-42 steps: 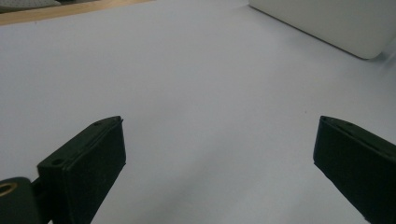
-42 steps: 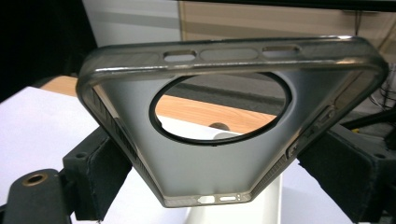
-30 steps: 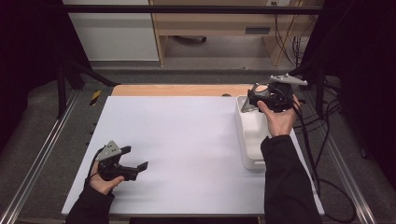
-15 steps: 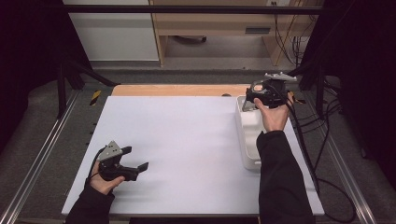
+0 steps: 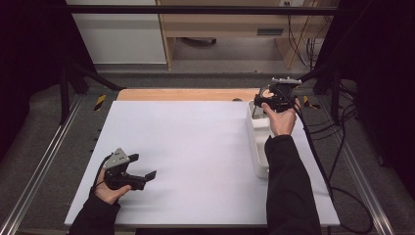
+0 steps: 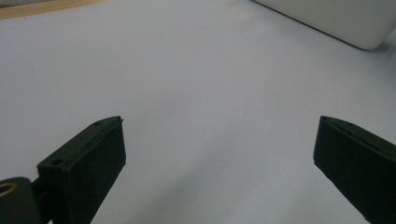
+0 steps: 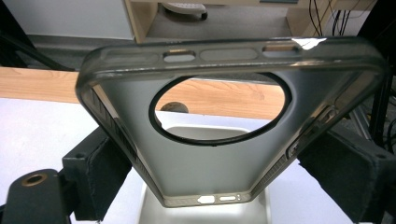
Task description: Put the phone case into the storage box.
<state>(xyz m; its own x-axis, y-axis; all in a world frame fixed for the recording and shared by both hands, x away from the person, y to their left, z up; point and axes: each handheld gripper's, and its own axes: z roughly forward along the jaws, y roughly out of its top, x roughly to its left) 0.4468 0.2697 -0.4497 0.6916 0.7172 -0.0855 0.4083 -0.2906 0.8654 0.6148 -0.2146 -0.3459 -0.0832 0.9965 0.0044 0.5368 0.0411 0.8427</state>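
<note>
Phone case (image 7: 224, 154) is pinched by its two sides in the right tongs (image 5: 272, 101), held up over the white bin (image 5: 258, 147) near the surface's far right corner. It is judged lifted out, not yet set down. The left tongs (image 5: 142, 177) are spread, empty, near the front left corner. Much bare surface (image 5: 195, 147) is left between.

Bright even light on the table (image 5: 195, 147), dark surroundings, soft close-up blur.
</note>
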